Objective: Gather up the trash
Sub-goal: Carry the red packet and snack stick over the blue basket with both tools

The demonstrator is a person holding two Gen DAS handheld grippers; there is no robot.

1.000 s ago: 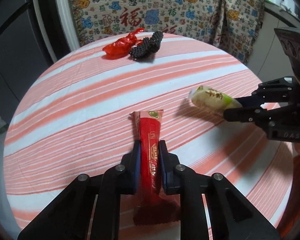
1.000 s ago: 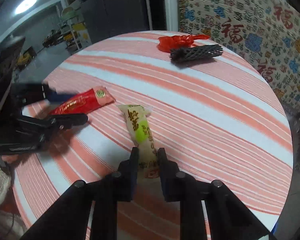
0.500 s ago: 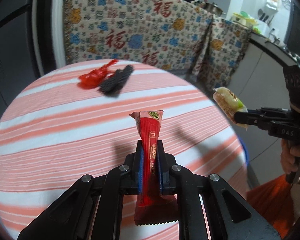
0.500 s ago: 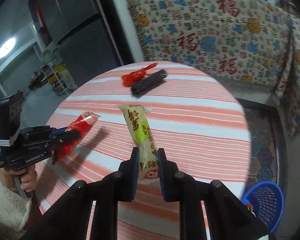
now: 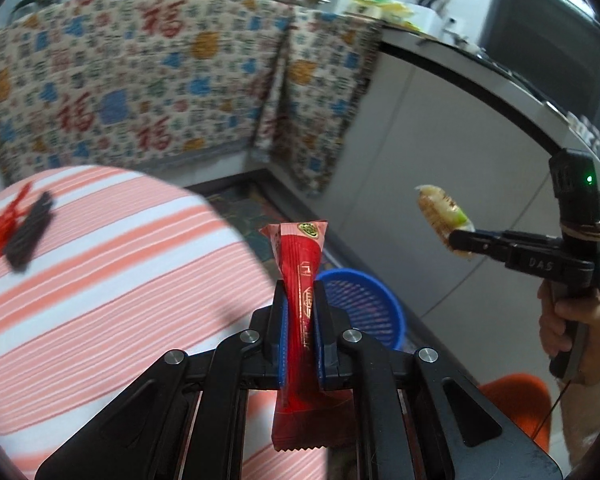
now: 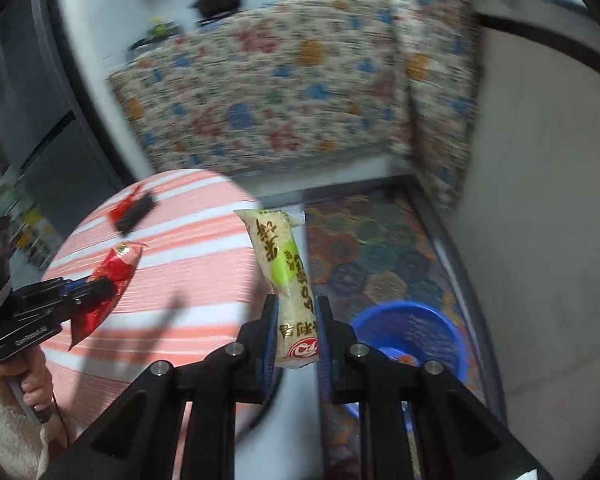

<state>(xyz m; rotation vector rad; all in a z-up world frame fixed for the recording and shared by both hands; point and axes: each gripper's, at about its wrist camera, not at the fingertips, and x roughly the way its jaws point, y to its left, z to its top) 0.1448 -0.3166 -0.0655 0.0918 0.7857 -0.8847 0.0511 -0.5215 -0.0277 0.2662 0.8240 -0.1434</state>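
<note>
**Two wrappers held above the floor, blue basket below**

The left tongs [image 5: 300, 320] clamp a long red foil snack wrapper [image 5: 302, 276] at centre frame of the left wrist view, its sealed top end standing upright above the blue-padded fingers [image 5: 282, 340] and its crimped lower end hanging beneath them. Behind the wrapper, at lower centre right, sits a round blue plastic mesh basket [image 5: 366, 312] on the pale floor. The round worktop with its pink-and-white striped cloth [image 5: 100, 280] fills the lower left of that frame; near its far edge at left a crumpled red wrapper [image 5: 4, 224] lies touching a dark ridged wrapper [image 5: 30, 232], both blurred.

At right of the same view, the right tongs [image 5: 464, 240] grip a pale cream-and-green snack packet [image 5: 440, 212] in mid-air, well clear of the worktop, with a hand [image 5: 572, 328] around the handle.

In the right wrist view the packet stands tilted at centre frame, pinched at its lower end between the tongs, with the basket at lower right, partly hidden by the tongs' frame. The left tongs appear at lower left, holding the red wrapper over the striped cloth. A patterned fabric [image 6: 280, 92] with red characters hangs across the upper background.
</note>
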